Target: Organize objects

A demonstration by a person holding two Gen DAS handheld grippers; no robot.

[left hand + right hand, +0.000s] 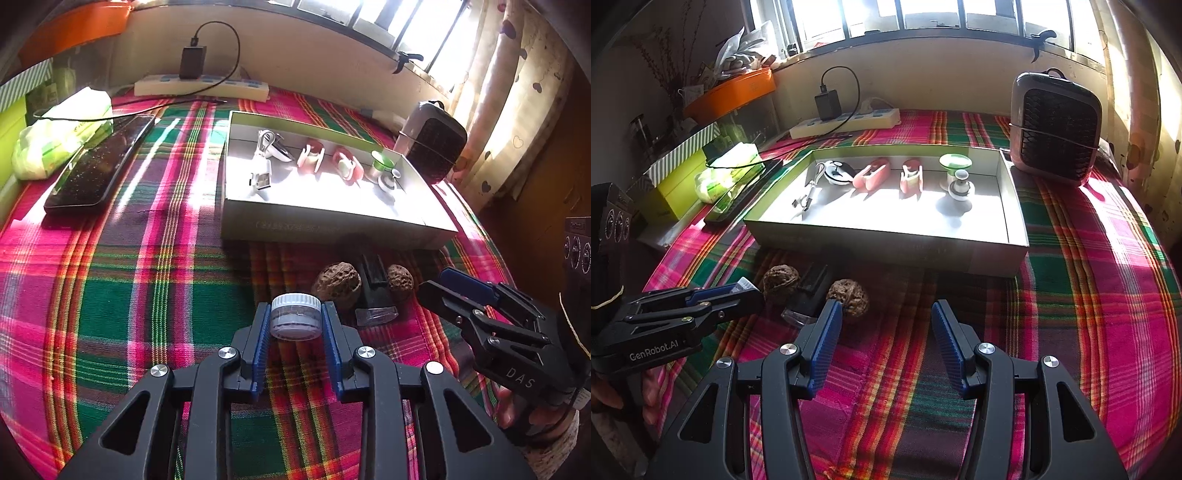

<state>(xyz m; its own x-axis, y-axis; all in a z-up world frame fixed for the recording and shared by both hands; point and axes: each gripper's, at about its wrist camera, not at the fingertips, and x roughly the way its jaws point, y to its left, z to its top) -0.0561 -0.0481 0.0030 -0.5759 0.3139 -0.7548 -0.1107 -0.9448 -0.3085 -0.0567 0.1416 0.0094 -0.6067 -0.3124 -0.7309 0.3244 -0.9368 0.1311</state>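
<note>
Gripping a small round jar (pixel 295 316) with a pale ribbed lid, the left gripper (pixel 295 325) holds it between its blue pads, above the plaid tablecloth (pixel 110 295) and in front of the tray. Right gripper (pixel 886 314) has its jaws spread wide with nothing between them, hovering over the cloth near the tray's front wall. Shallow white tray (pixel 1015 221) sits mid-table; its contents are lined up along the far side: a white USB cable (pixel 809 192) at the left end, beside it a rounded white-and-dark gadget (pixel 838 171), then two pink clip-like pieces (pixel 871 175) (pixel 911 177), then a green-topped metal piece (pixel 955 164) with a small white knob-shaped item (pixel 959 188) just in front of it. The tray's near half holds nothing. On the cloth before the tray: two walnuts (pixel 781 282) (pixel 847 293) with a dark bottle-shaped item (pixel 809 295) lying between them. Left of the tray, a black phone (pixel 99 166) and a green tissue pack (pixel 62 136). Behind it, a power strip (pixel 846 122) with a black charger plugged in; to the right, a small fan heater (pixel 1056 129).
</note>
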